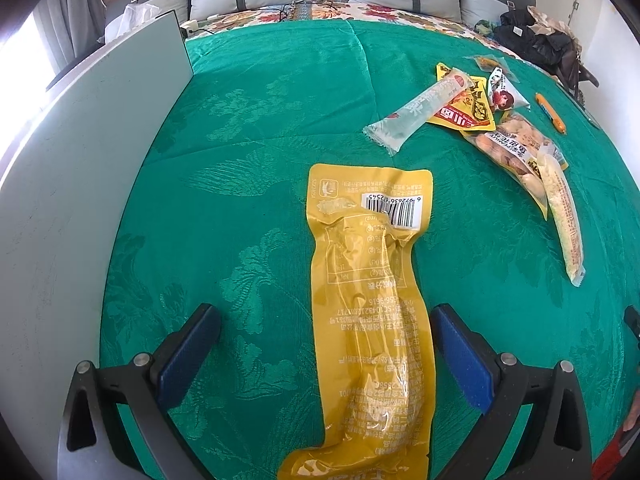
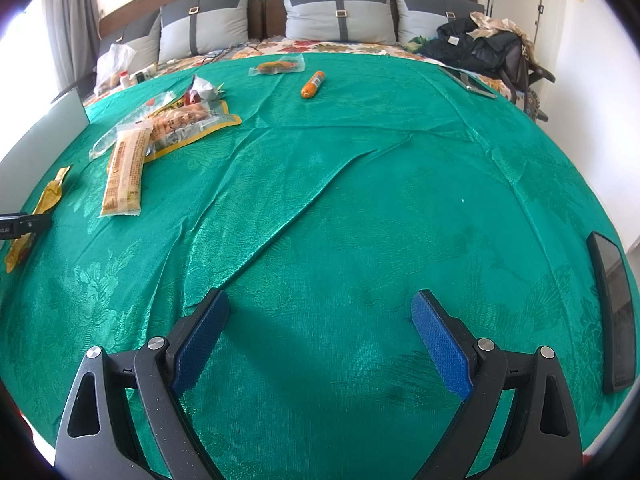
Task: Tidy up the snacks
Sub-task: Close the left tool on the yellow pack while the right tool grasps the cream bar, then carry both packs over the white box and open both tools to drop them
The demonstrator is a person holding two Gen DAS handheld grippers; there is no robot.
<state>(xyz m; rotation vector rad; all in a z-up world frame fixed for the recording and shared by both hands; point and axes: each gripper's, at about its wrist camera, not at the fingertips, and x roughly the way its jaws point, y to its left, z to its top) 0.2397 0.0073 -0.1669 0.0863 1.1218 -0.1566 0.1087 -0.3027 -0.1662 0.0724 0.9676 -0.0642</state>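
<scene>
A long yellow vacuum pack [image 1: 372,304] lies barcode side up on the green cloth [image 1: 256,128], running between the fingers of my left gripper [image 1: 326,314], which is open and not touching it. A pile of snacks lies far right: a pale green bar [image 1: 416,114], a yellow sachet [image 1: 472,110], a peanut bag [image 1: 516,148] and a cream bar [image 1: 564,220]. An orange sausage [image 1: 551,113] lies beyond. My right gripper [image 2: 320,300] is open over bare cloth, with the snack pile [image 2: 172,128], the cream bar [image 2: 124,172] and the sausage [image 2: 313,84] far left and ahead.
A pale grey box wall [image 1: 92,168] stands at the left. A dark phone [image 2: 612,312] lies at the right edge of the cloth, a tablet [image 2: 468,80] at the far right. Pillows [image 2: 340,12], clothes [image 2: 484,44] and a plastic bag [image 2: 114,62] sit beyond.
</scene>
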